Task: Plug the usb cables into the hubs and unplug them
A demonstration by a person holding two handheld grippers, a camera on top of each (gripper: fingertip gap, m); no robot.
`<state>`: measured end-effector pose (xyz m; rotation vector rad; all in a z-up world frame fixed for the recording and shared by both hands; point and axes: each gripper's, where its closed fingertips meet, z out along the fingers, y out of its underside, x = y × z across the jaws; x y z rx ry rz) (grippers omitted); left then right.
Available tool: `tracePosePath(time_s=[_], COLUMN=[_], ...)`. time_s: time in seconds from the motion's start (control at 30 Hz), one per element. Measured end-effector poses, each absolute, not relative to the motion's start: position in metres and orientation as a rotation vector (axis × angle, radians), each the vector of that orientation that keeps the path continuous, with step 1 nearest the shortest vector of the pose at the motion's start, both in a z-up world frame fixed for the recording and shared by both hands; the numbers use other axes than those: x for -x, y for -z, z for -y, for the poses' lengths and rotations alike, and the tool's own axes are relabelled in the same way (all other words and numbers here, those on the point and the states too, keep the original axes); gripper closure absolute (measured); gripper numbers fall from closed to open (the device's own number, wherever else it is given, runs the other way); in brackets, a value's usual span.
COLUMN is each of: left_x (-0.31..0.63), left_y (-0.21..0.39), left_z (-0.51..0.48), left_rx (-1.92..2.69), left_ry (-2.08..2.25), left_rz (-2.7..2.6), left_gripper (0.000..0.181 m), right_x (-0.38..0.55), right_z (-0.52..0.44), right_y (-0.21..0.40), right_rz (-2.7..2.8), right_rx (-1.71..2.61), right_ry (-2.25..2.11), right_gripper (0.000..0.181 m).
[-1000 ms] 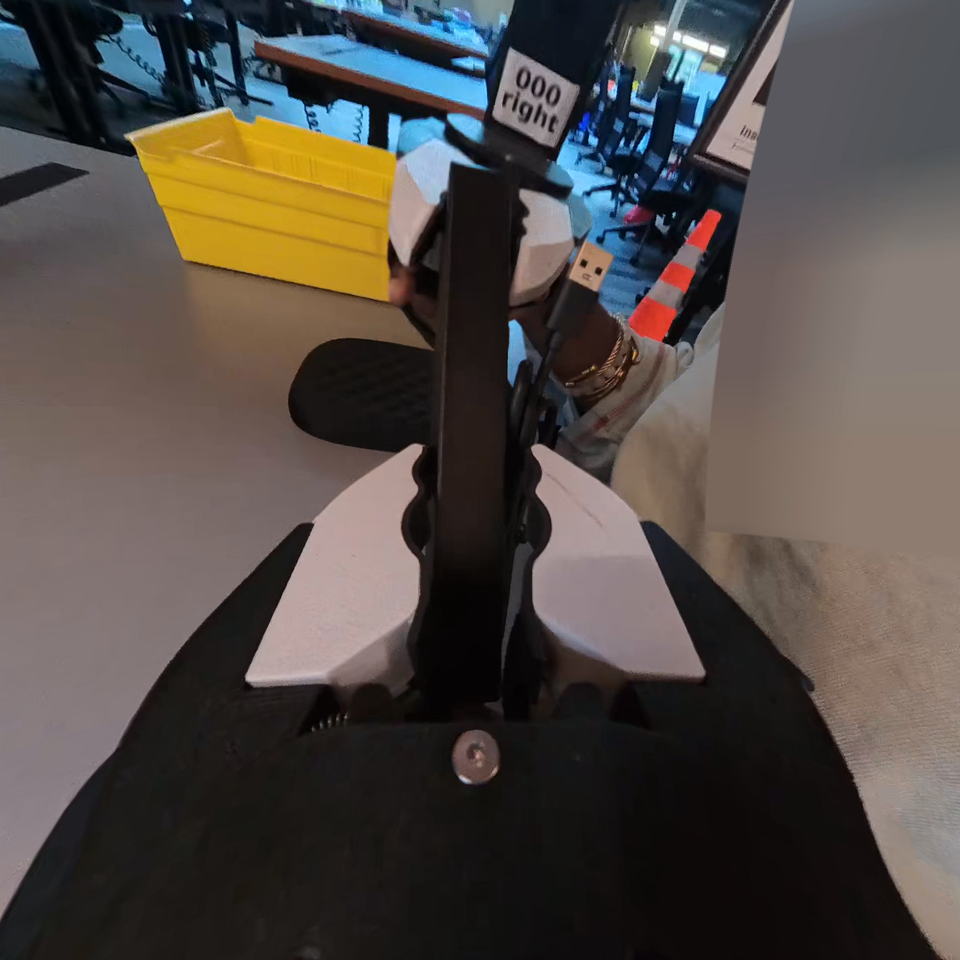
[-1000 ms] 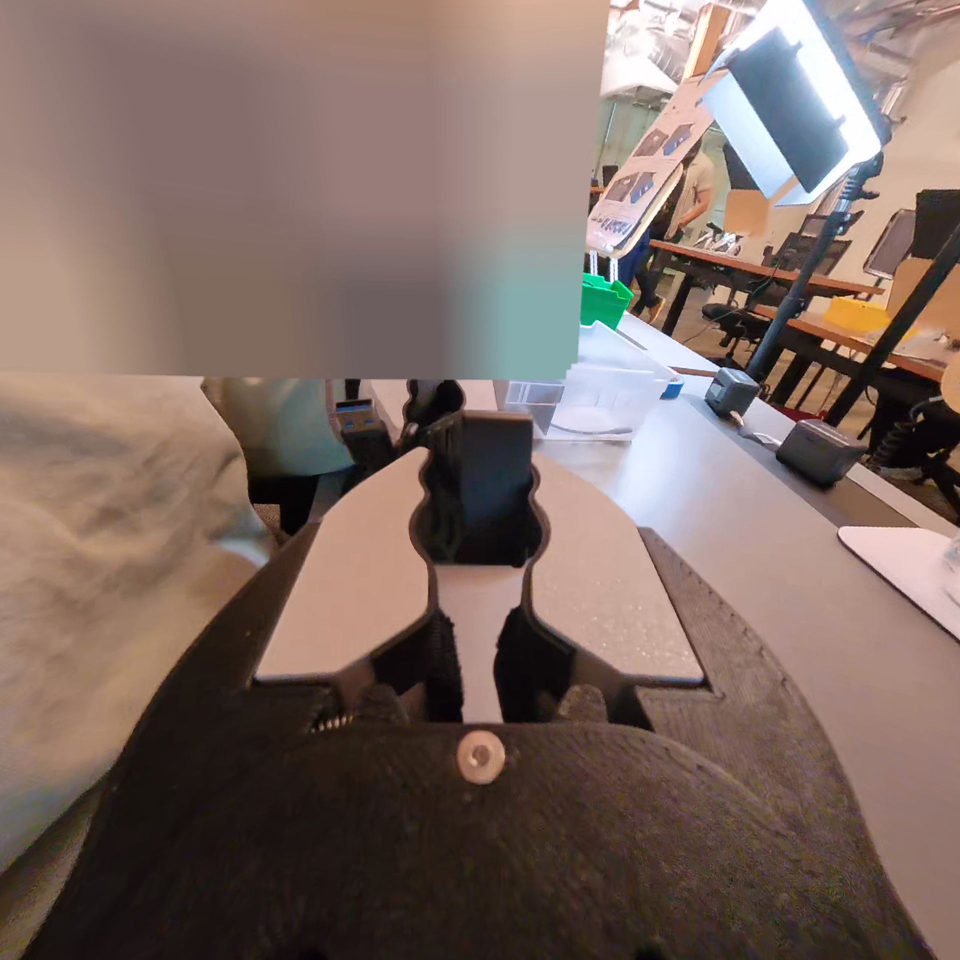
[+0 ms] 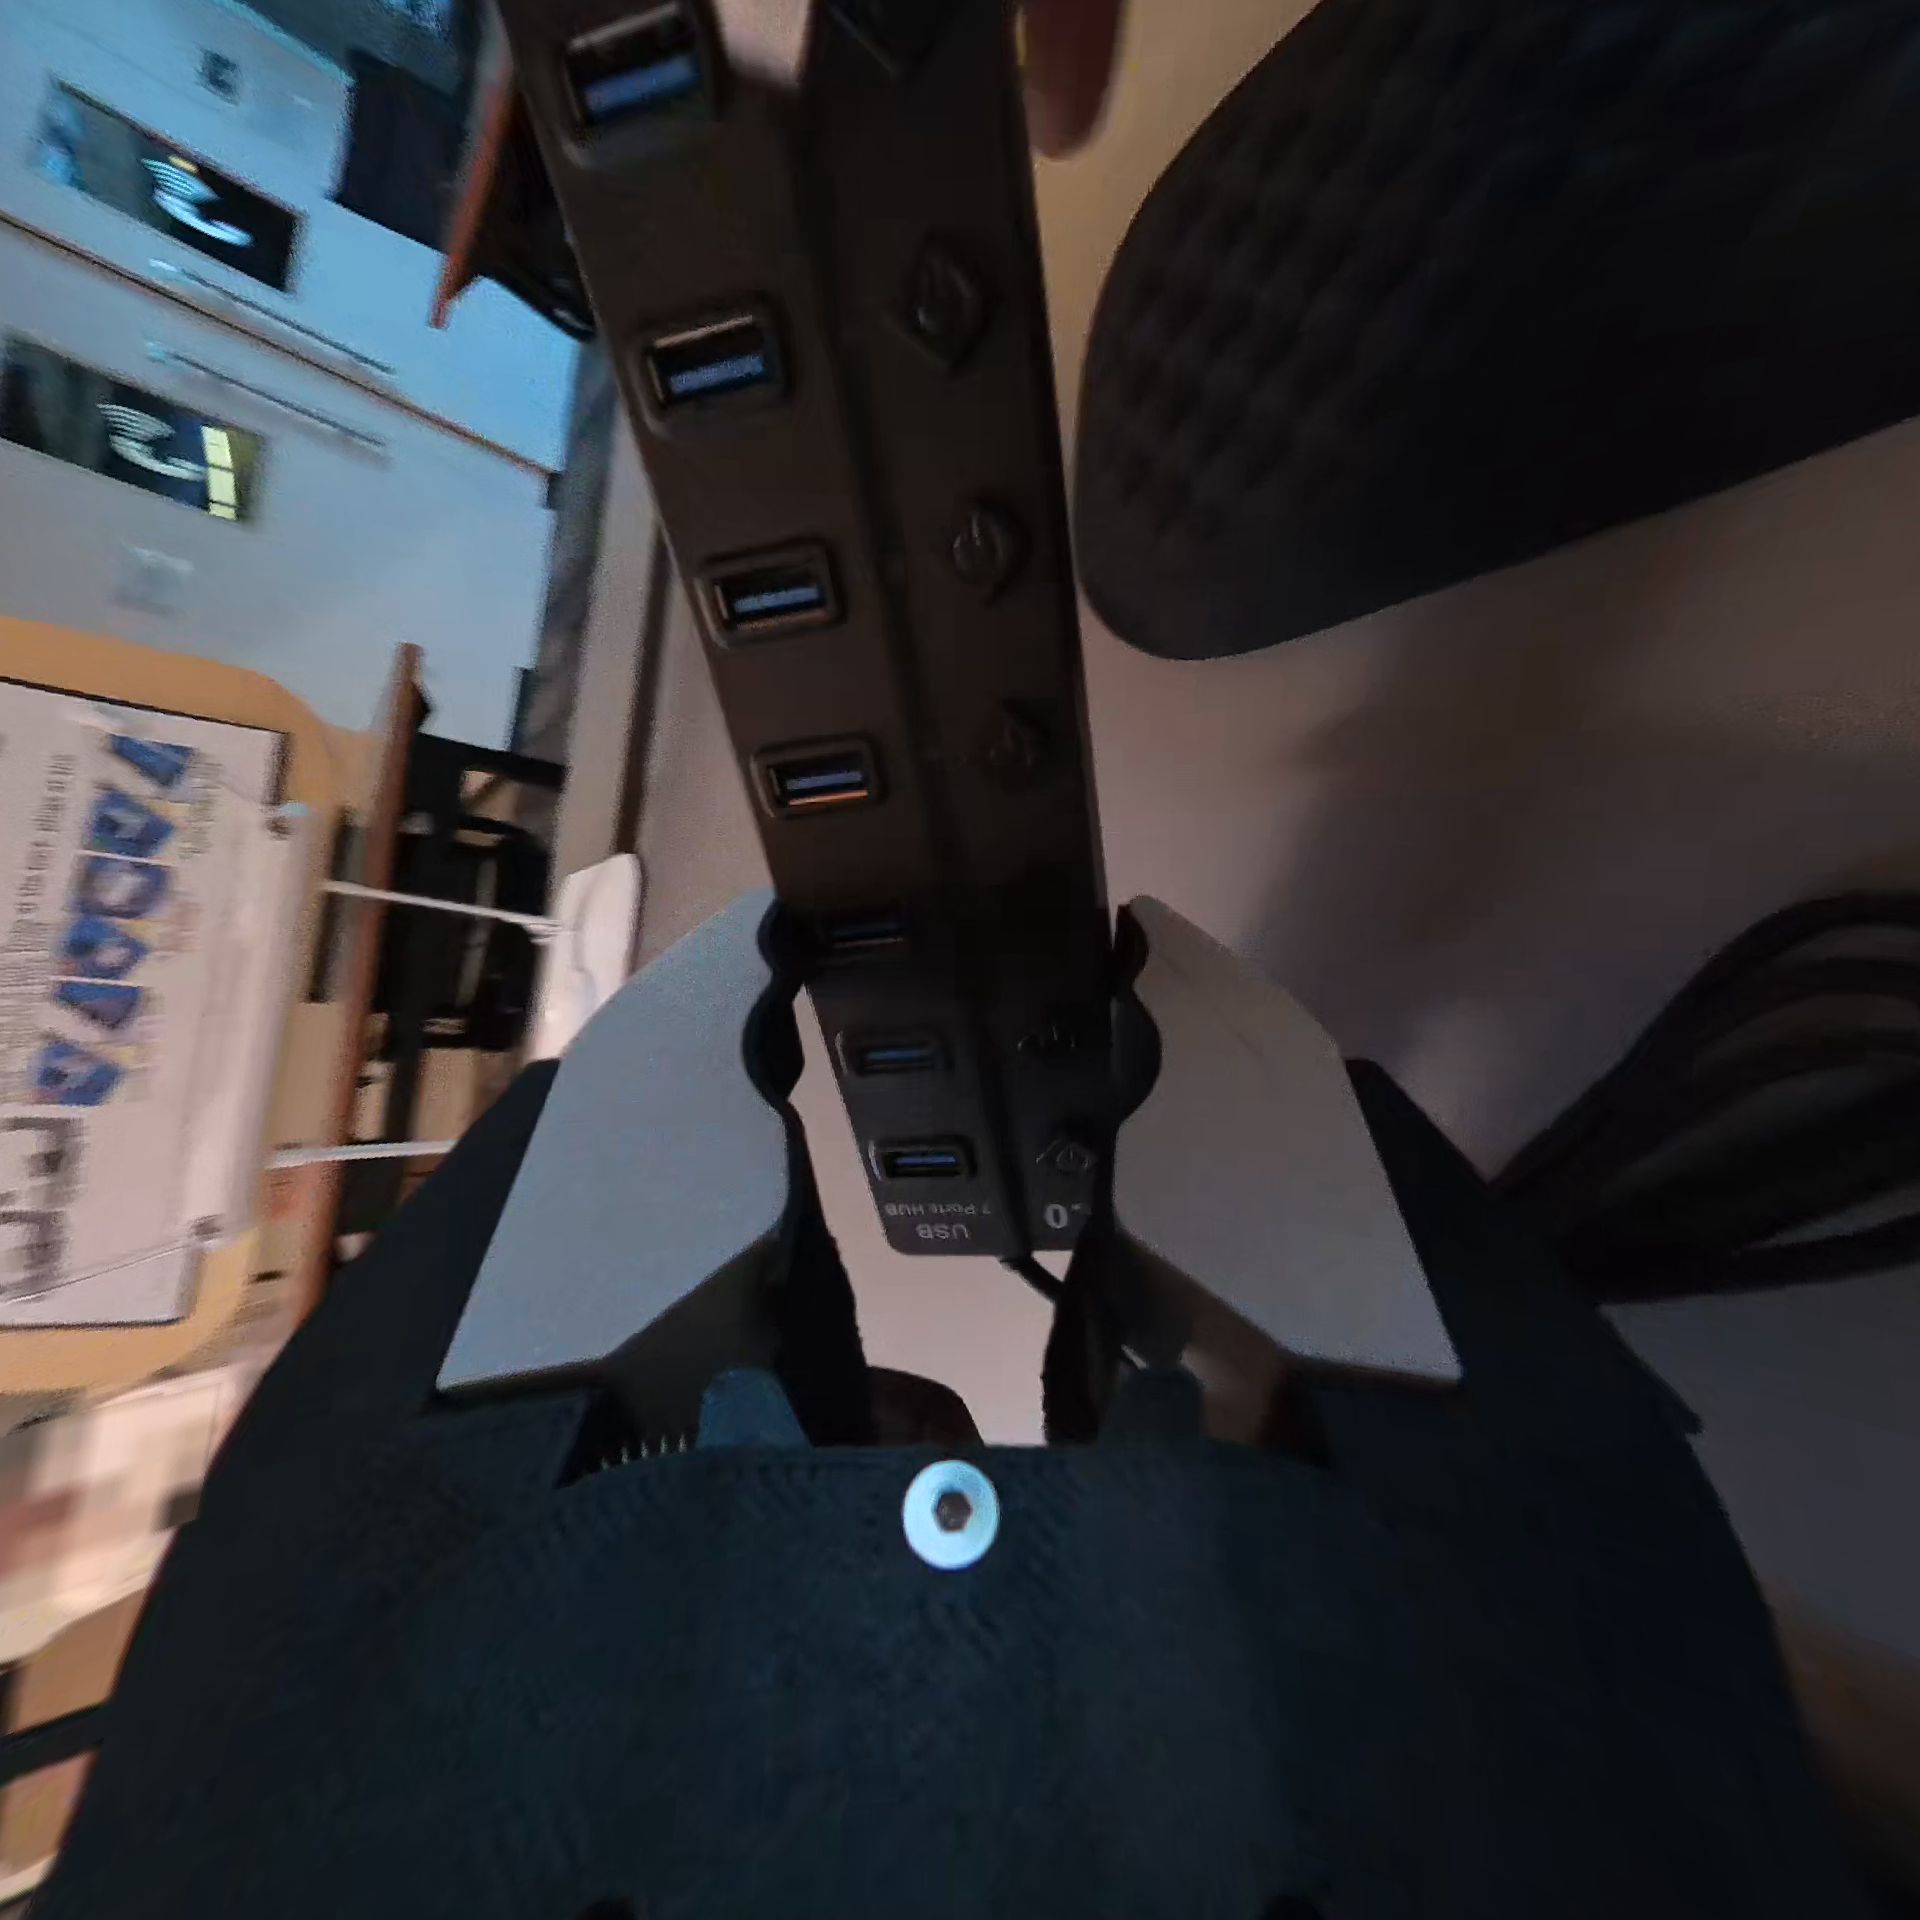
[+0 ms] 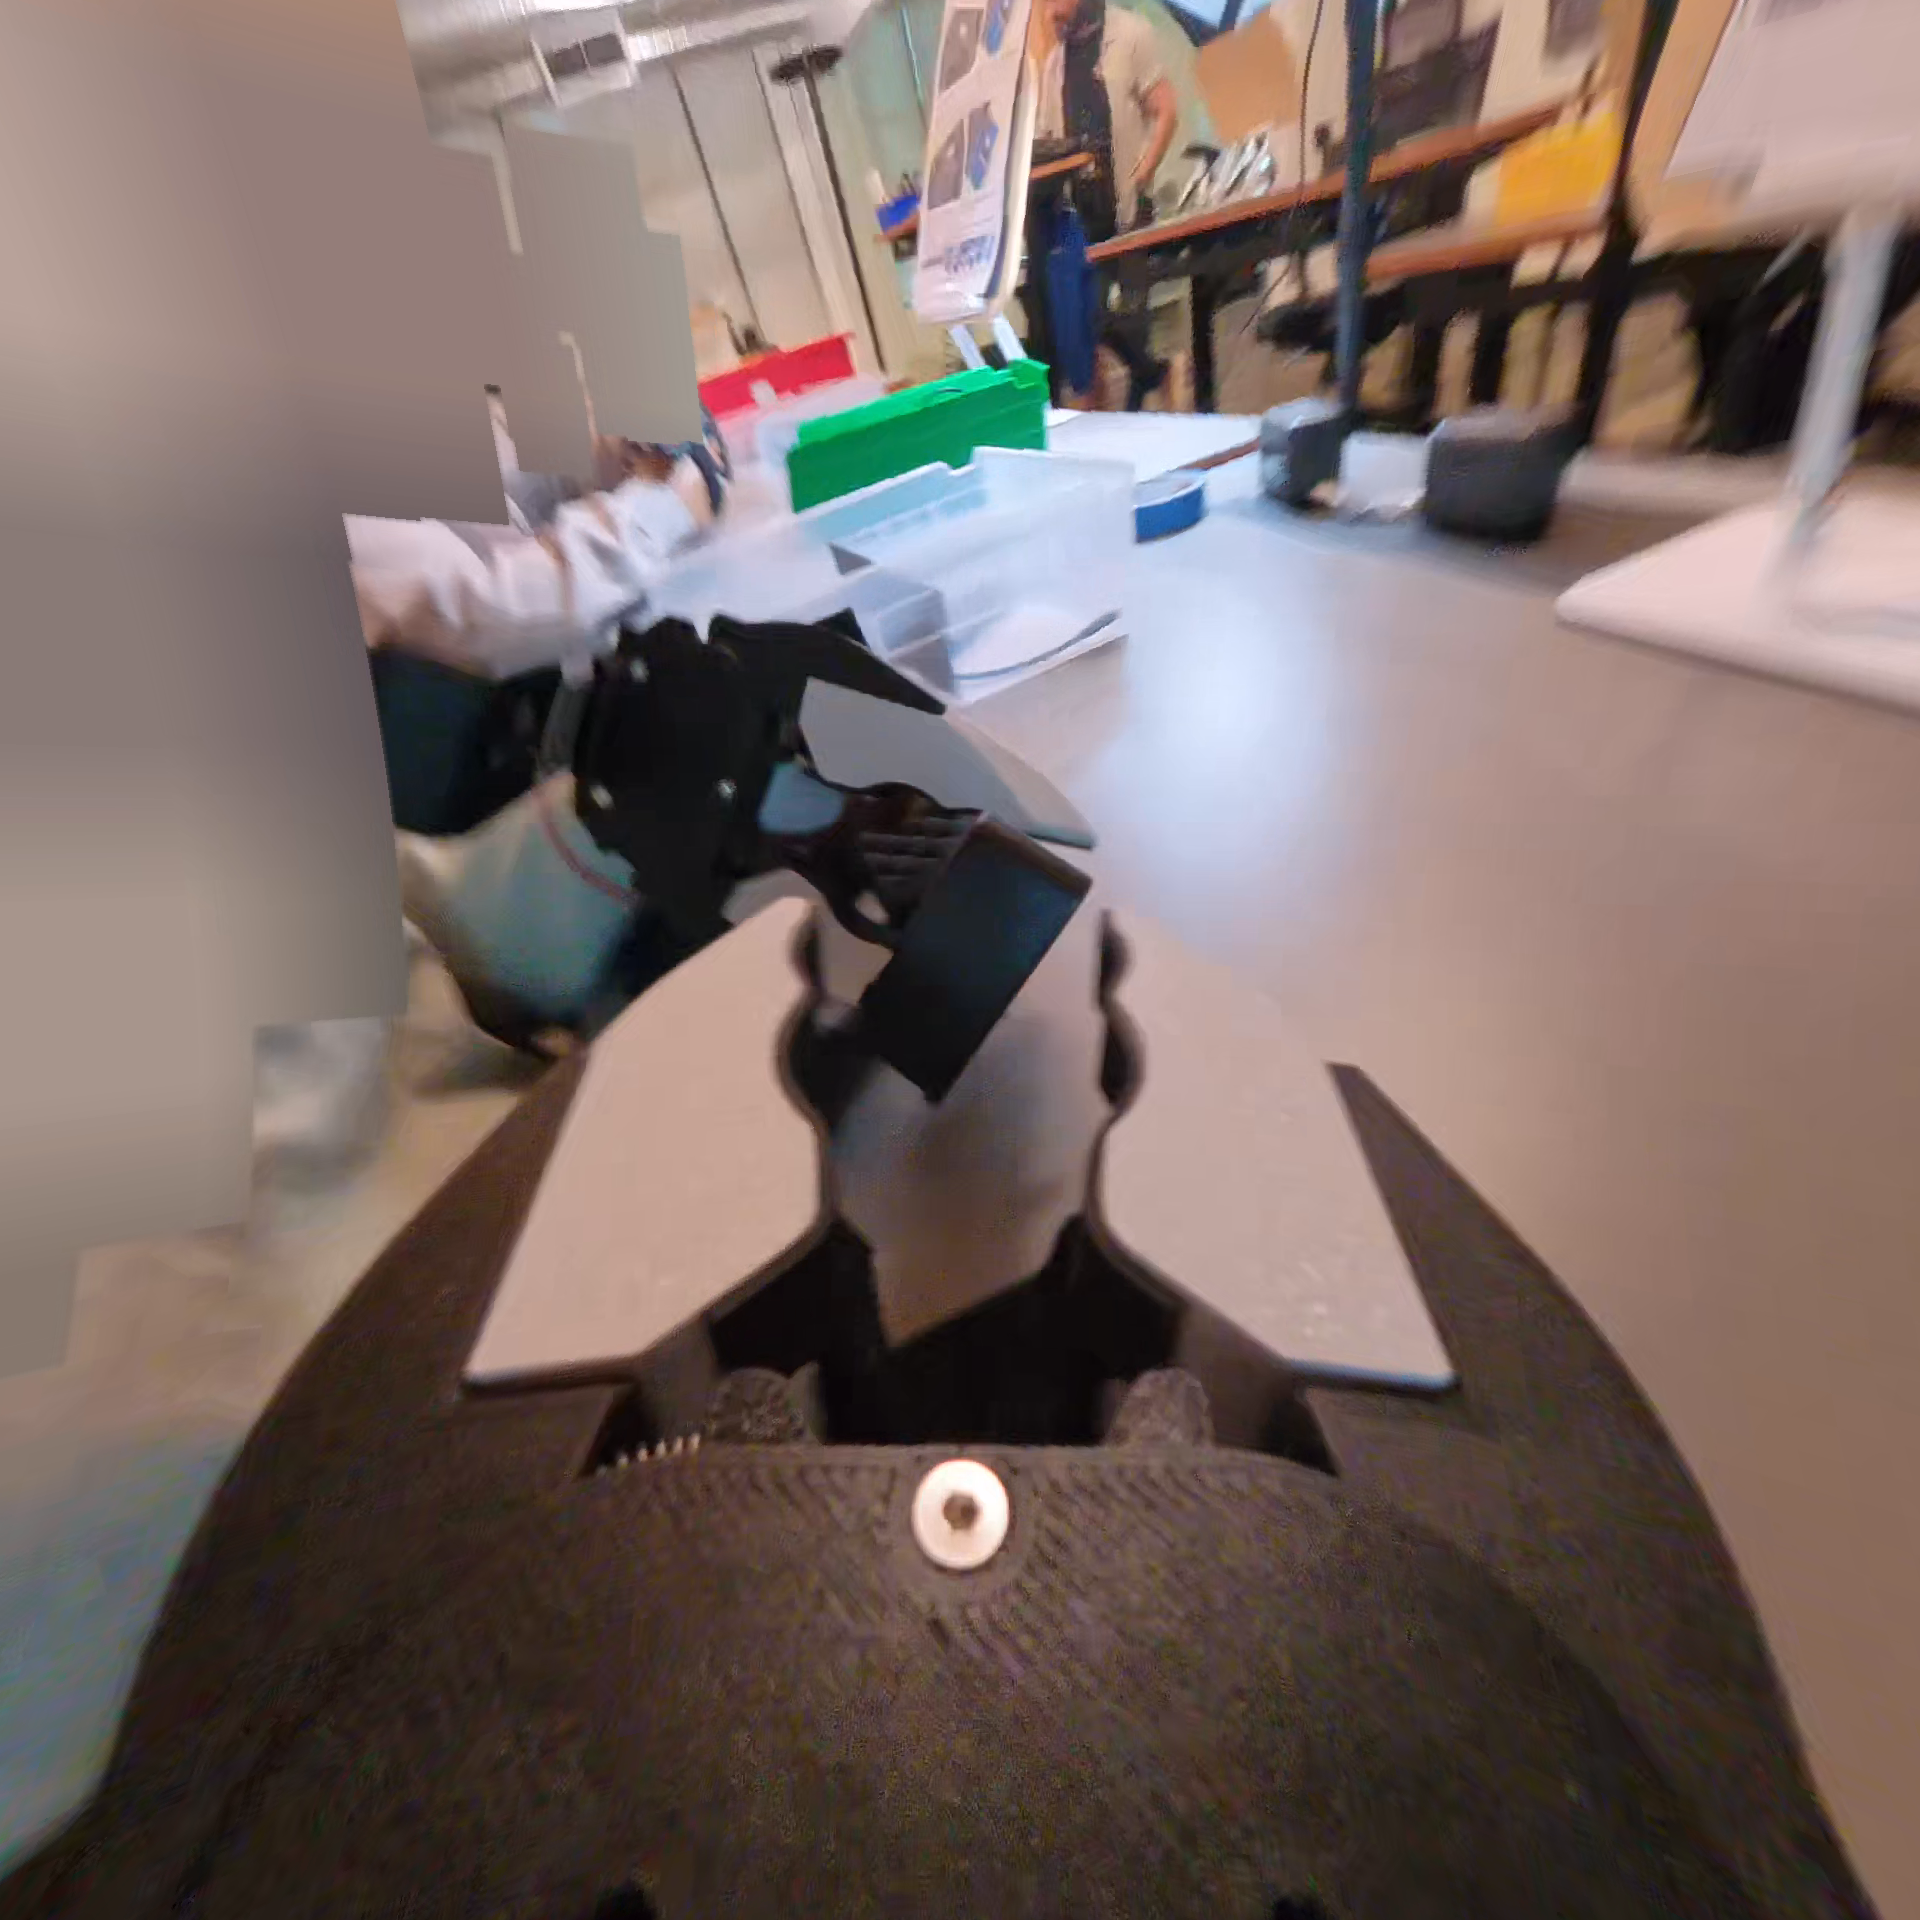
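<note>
USB hub (image 3: 894, 582) clamped in left gripper (image 3: 948, 966); right gripper (image 4: 951, 971) spread, empty; clear bin (image 4: 997, 561) beyond.

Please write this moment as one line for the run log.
left gripper: shut on USB hub | hub ports: visible ones empty | right gripper: open, empty | cable: not seen

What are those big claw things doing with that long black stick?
A person holds a claw-like gripper in each hand. The left gripper is clamped on one end of a long black USB hub with a row of blue-lined sockets, all empty as far as can be seen. The right gripper is open and holds nothing, pointing across the grey table toward the other gripper. No cable plug is visible.
</note>
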<state>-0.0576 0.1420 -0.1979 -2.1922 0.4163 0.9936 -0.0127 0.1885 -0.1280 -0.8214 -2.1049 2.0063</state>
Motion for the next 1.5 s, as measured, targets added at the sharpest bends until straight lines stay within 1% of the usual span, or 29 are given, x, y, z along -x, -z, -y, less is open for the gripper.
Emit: tracePosePath(time_s=[0.03,0.07,0.1,0.13,0.23,0.47,0.57,0.6,0.67,0.77,0.8,0.9,0.97,1.03,1.13,1.27,1.33,1.4,1.5], left_x=[0.056,0.055,0.053,0.050,0.036,0.012,0.007,0.006,0.003,0.004,0.005,0.008,0.013,0.018,0.030,0.064,0.072,0.076,0.081], left_y=[0.200,0.201,0.203,0.206,0.216,0.239,0.238,0.236,0.236,0.241,0.239,0.220,0.197,0.171,0.137,0.096,0.082,0.089,0.135], left_z=[-0.141,-0.140,-0.139,-0.139,-0.143,-0.146,-0.149,-0.151,-0.154,-0.158,-0.159,-0.153,-0.139,-0.116,-0.063,0.034,0.089,0.138,0.208], left_rx=[2.209,2.218,2.231,2.254,2.303,2.356,2.317,2.297,2.275,2.277,2.272,2.200,2.108,2.006,1.857,1.812,1.754,1.778,1.975], left_ry=[-0.941,-0.905,-0.862,-0.804,-0.631,-0.507,-0.440,-0.404,-0.345,-0.354,-0.350,-0.357,-0.377,-0.405,-0.465,-0.700,-0.797,-0.823,-0.863], left_rz=[-0.409,-0.402,-0.399,-0.396,-0.418,-0.571,-0.580,-0.570,-0.554,-0.522,-0.478,-0.336,-0.207,-0.061,0.162,0.399,0.552,0.717,1.038], left_gripper=[0.124,0.124,0.124,0.124,0.125,0.126,0.126,0.126,0.126,0.127,0.125,0.110,0.108,0.108,0.110,0.112,0.117,0.122,0.125], right_x=[0.011,0.009,0.006,0.003,0.003,-0.002,-0.008,-0.009,-0.006,-0.008,-0.008,-0.010,-0.008,-0.002,0.007,0.013,0.014,0.017,0.019], right_z=[-0.193,-0.197,-0.199,-0.200,-0.199,-0.200,-0.201,-0.202,-0.208,-0.213,-0.215,-0.222,-0.225,-0.226,-0.224,-0.225,-0.226,-0.226,-0.222], right_y=[0.126,0.126,0.128,0.130,0.141,0.190,0.211,0.217,0.226,0.227,0.227,0.229,0.227,0.217,0.192,0.169,0.165,0.166,0.180], right_rz=[2.093,2.076,2.062,2.050,2.065,2.310,2.437,2.473,2.502,2.498,2.497,2.511,2.492,2.414,2.238,2.025,1.976,1.960,2.022], right_rx=[0.703,0.578,0.453,0.344,0.196,0.196,0.203,0.212,0.224,0.244,0.253,0.298,0.308,0.324,0.348,0.343,0.353,0.366,0.381], right_ry=[-1.899,-1.768,-1.638,-1.523,-1.293,-1.208,-1.151,-1.121,-1.034,-1.037,-1.049,-1.057,-1.077,-1.123,-1.308,-1.493,-1.553,-1.593,-1.560], right_gripper=[0.112,0.099,0.092,0.090,0.096,0.099,0.101,0.105,0.119,0.120,0.120,0.120,0.120,0.108,0.098,0.097,0.099,0.100,0.099])
